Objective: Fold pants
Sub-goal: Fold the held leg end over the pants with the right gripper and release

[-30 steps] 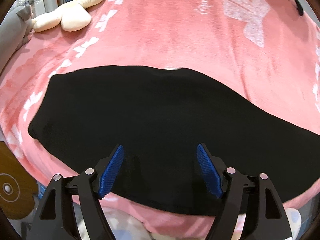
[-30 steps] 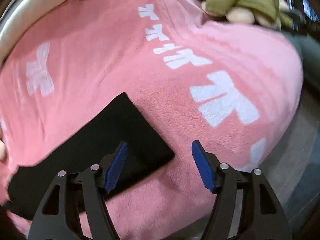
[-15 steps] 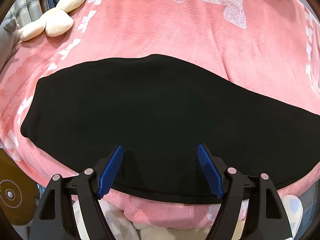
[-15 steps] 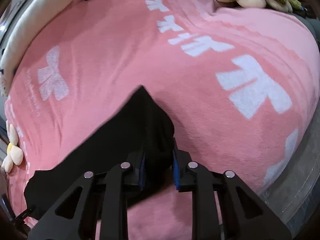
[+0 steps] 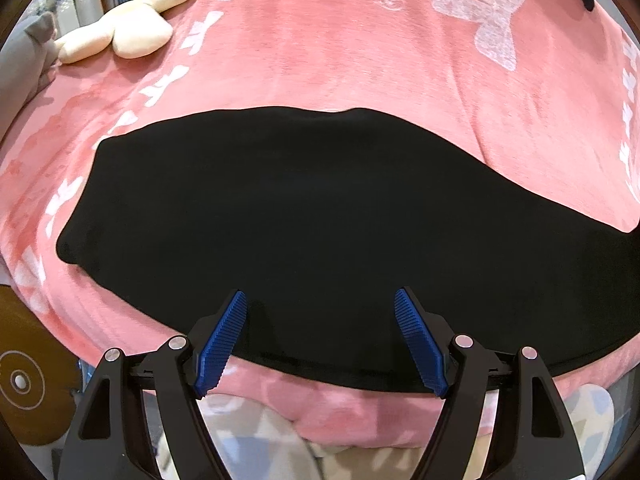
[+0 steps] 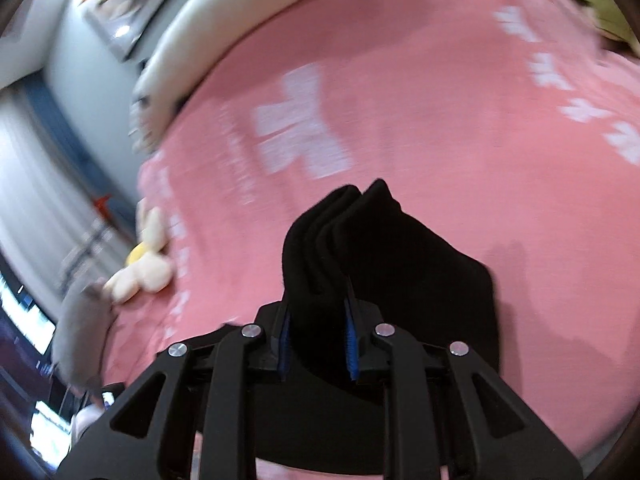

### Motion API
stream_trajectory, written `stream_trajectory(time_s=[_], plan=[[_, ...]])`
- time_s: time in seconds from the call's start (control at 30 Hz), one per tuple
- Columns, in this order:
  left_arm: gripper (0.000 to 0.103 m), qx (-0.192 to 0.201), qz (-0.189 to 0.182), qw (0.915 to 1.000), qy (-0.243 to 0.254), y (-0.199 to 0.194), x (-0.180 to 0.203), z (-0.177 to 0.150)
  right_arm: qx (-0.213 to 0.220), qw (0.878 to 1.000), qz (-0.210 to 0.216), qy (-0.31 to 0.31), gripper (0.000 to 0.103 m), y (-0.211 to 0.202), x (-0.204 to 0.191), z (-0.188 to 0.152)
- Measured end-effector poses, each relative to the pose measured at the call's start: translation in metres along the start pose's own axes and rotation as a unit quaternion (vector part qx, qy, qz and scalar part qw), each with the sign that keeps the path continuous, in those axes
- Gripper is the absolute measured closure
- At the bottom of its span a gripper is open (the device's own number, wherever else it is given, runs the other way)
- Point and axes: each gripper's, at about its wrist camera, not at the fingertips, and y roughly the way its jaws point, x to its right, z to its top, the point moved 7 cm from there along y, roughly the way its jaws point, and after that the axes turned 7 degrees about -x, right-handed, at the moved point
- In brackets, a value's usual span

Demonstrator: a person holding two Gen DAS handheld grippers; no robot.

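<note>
The right gripper (image 6: 318, 338) is pinching a bunched end of the black pants (image 6: 360, 248), its blue pads pressed tight against the cloth, which is standing up in folds toward twelve o'clock and draping down toward four o'clock onto the pink blanket (image 6: 460, 128). This view is blurred. At nine o'clock from that gripper, a cream plush toy (image 6: 144, 268) is lying on the blanket beside a grey one (image 6: 80, 332). The left gripper (image 5: 320, 338) is hovering with its jaws spread wide, nothing between the blue pads. Just beyond it, the pants (image 5: 300, 216) are lying flat as a broad dark band running from nine o'clock to three o'clock across the blanket (image 5: 320, 48). At eleven o'clock, far up the bed, the cream plush toy (image 5: 132, 28) is resting.
</note>
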Motion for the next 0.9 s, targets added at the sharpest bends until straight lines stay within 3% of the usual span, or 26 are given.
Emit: stream_trajectory(time_s=[0.17,0.43,0.6,0.9], plan=[[0.029,-0.002,0.004,0.9998,-0.017,0.003,-0.026,-0.001,-0.044,0.997,0.049,-0.049,0.083,0.048,-0.083,-0.017],[0.029,-0.009,-0.004,0.9987,-0.050,0.009,-0.065,-0.006,-0.130,0.980,0.060,-0.139,0.083,0.132,-0.181,-0.078],[0.029,-0.021,-0.020,0.9969,-0.073,0.013,-0.087,-0.008,-0.182,0.964,0.024,-0.190,0.083,0.179,-0.202,-0.127],[0.028,-0.032,-0.033,0.9940,-0.099,0.020,-0.116,-0.011,-0.242,0.945,-0.018,-0.219,0.082,0.223,-0.189,-0.186]])
